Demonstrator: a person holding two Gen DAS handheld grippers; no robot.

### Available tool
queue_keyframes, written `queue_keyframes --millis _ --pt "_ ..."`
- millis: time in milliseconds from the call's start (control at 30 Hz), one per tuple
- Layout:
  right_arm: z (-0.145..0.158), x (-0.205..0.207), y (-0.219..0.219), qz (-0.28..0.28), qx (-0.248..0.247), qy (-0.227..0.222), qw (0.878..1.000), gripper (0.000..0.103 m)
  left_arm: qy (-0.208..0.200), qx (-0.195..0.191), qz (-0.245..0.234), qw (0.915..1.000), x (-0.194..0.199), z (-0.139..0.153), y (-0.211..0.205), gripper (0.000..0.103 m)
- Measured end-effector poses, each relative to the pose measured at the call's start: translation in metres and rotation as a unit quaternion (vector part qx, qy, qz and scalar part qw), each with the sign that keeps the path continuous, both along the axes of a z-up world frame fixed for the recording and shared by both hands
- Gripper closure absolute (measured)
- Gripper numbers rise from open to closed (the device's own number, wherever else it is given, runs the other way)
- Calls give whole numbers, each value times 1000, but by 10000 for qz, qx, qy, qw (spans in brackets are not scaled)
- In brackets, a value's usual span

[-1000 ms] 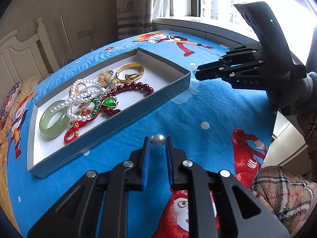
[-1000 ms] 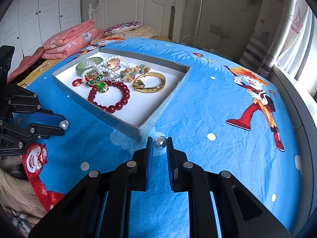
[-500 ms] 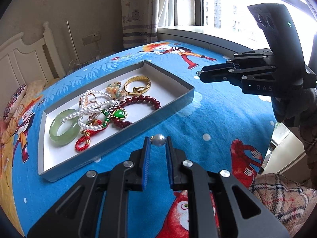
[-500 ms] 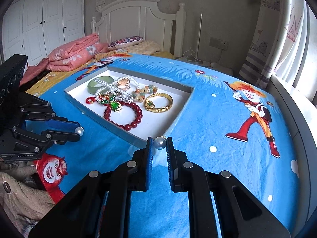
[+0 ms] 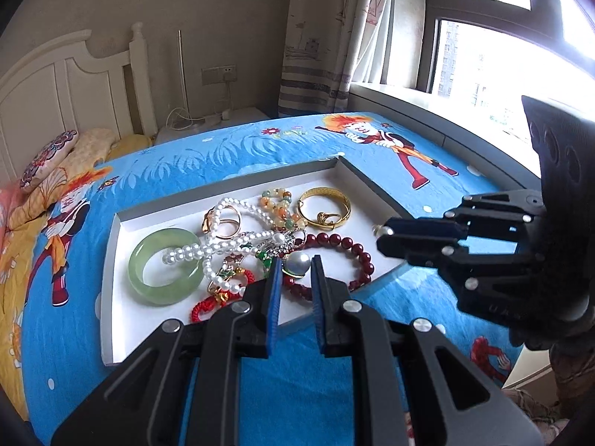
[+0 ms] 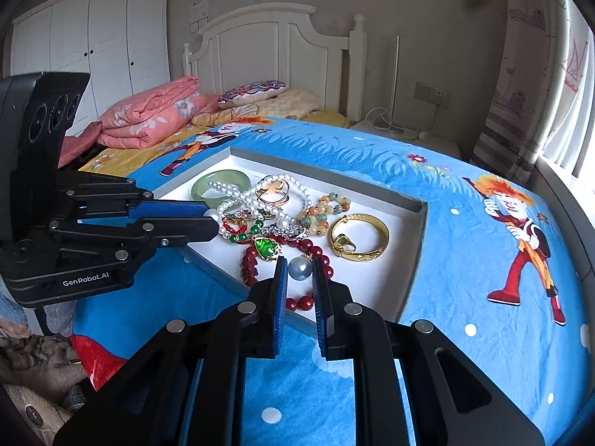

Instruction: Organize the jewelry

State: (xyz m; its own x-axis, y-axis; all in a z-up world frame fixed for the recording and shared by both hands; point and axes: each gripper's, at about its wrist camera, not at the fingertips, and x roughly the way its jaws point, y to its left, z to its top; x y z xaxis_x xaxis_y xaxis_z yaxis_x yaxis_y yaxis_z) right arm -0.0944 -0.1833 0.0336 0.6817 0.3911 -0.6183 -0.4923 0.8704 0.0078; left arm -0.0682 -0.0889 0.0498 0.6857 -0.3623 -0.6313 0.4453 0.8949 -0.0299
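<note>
A shallow grey tray (image 5: 111, 260) with a white floor lies on the blue bedspread and holds a heap of jewelry. My left gripper (image 5: 296, 264) is shut on a pearl earring (image 5: 297, 262), held above the tray's near edge. My right gripper (image 6: 299, 268) is shut on a second pearl earring (image 6: 299, 268), held over the tray's near corner by the dark red bead bracelet (image 6: 248, 264). In the tray lie a green jade bangle (image 5: 163, 265), a white pearl necklace (image 5: 223, 249), a gold bangle (image 5: 324, 210) and a green pendant (image 6: 266, 248).
The bed has a white headboard (image 6: 275, 55), a folded pink quilt (image 6: 152, 111) and a pillow (image 6: 253, 91) at the back. A window sill (image 5: 446, 111) and curtain (image 5: 319, 37) run along the right. A plaid blanket (image 5: 535, 405) lies off the bed's edge.
Both grippers have risen and moved in toward the tray, each still holding its pearl earring. They now hang over the tray's near edge and sit closer together.
</note>
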Motion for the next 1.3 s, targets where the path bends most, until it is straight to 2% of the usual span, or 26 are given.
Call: queue_keyframes --millis 233,367,400,433,467,500,567,600,633,700,767,833,900,1033,1300 --pt "-13 12 9 -40 -150 197 9997 89 285 -261 -194 9991 18 -6 -18 88" --pt "-16 18 9 -34 -89 296 9995 88 356 -212 -129 9991 25 -13 -21 86" --pt "-15 19 7 -60 -51 295 9995 88 357 -214 -90 9991 25 -14 -20 79" --pt "-14 19 6 -92 -11 289 9995 88 334 -222 -23 9992 26 -14 -16 66" --pt "-14 19 4 -132 30 283 9995 87 258 -226 99 9994 24 -13 -12 58" --pt "-12 18 1 -200 86 268 9994 87 148 -235 226 9994 22 -11 -6 47" --pt "-10 15 -7 -358 255 250 9987 86 -112 -193 470 9986 15 -6 4 35" --pt "-8 13 -13 -460 409 252 9978 84 -246 -150 592 9978 11 -3 8 25" --pt "-6 11 -18 -563 559 257 9965 79 -402 -112 736 9964 6 0 12 19" --pt "-4 5 -28 -790 876 245 9927 46 -709 -97 975 9927 -6 5 20 3" --pt "-1 -5 -35 -925 1171 156 9887 37 -888 -37 1098 9900 -16 6 24 3" --pt "0 -13 -36 -1105 1265 115 9857 33 -861 132 1169 9893 -21 2 24 3" --pt "-1 -19 -37 -1344 1287 61 9825 23 -895 349 1403 9854 -25 -3 23 3" --pt "-2 -23 -33 -1542 1245 -23 9802 17 -960 658 1807 9766 -33 -13 23 3" --pt "-6 -22 -14 -1444 844 -129 9858 17 -683 215 1991 9774 -31 -18 46 3"
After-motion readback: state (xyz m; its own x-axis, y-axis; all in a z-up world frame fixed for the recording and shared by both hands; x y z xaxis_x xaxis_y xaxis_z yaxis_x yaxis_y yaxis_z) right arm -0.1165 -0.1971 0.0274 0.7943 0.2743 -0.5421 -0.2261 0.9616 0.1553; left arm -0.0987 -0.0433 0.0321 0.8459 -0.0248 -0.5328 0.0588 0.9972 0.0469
